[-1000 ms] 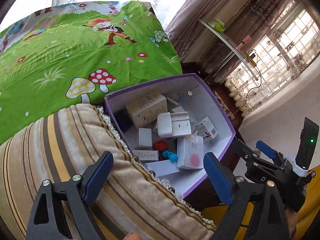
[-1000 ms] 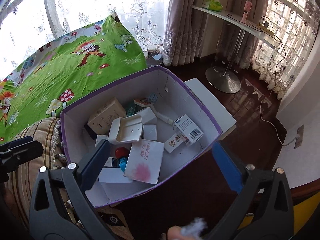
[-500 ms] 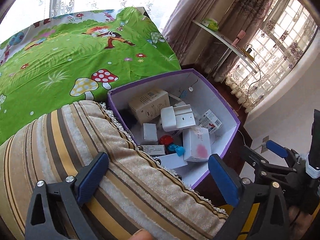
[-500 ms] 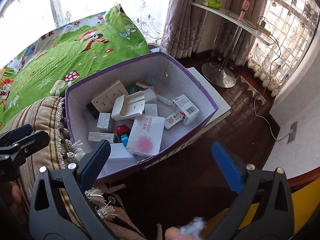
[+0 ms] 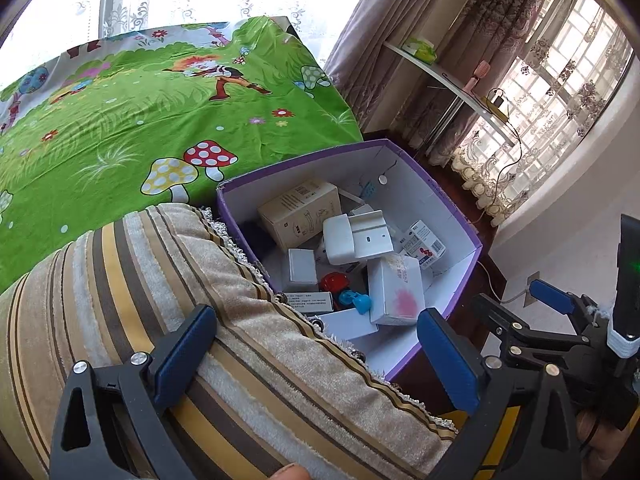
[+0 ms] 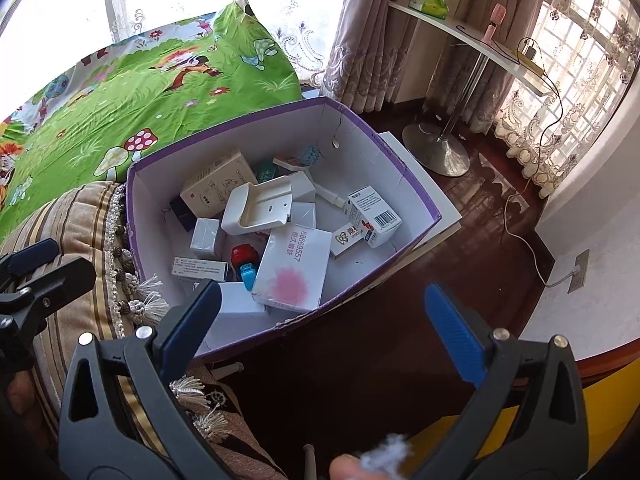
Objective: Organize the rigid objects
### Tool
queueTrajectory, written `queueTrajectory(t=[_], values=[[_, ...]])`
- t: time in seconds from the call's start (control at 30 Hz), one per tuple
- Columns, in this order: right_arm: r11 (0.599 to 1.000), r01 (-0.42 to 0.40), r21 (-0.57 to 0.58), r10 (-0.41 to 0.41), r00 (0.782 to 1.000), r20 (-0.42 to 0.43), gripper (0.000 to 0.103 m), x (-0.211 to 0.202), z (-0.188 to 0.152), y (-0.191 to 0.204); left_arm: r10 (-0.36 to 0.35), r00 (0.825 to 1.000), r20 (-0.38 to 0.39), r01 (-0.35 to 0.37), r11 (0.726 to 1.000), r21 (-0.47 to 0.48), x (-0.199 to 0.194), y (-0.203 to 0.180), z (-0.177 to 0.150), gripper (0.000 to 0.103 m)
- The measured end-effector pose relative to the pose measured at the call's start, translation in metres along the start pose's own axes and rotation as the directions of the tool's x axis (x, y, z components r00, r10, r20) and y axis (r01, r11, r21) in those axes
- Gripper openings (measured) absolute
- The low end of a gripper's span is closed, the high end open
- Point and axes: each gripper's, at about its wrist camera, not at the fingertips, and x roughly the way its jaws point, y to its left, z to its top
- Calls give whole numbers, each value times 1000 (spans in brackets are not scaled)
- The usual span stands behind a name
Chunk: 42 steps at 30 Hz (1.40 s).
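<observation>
A purple-rimmed cardboard box holds several small things: a beige carton, a white plastic holder, a white box with a pink blot, a barcoded medicine box and a red toy. My left gripper hovers open over a striped pillow, short of the box. My right gripper stands open above the box's near corner, empty. Each gripper shows in the other's view, the right gripper and the left gripper.
A green cartoon bedsheet lies behind the pillow and box. The box rests on a white board over dark wooden floor. Curtains, a white shelf on a metal stand and a wall socket with cable are on the right.
The left jaws have spread a little wider. Both views have shifted slightly, so the box sits higher in the right wrist view. Nothing was picked up.
</observation>
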Motion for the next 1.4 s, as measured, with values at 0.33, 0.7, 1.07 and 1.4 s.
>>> queueTrajectory(t=[0.33,0.7,1.07,1.4], values=[[1000,0,2,0,1000,0,102,0,0,-1,0,1000,0,0,1000,-1,0,0,0,102],[1000,-1,3,1,1000,-2,102,0,0,-1,-1,1000,0,1,1000,-1,0,0,0,102],[1000,-6,4,6,1000,-5,102,2,-1,0,-1,1000,0,1,1000,-1,0,0,0,102],[1000,-9,4,9,1000,-6,102,2,0,0,-1,1000,-1,1,1000,-1,0,1,0,102]])
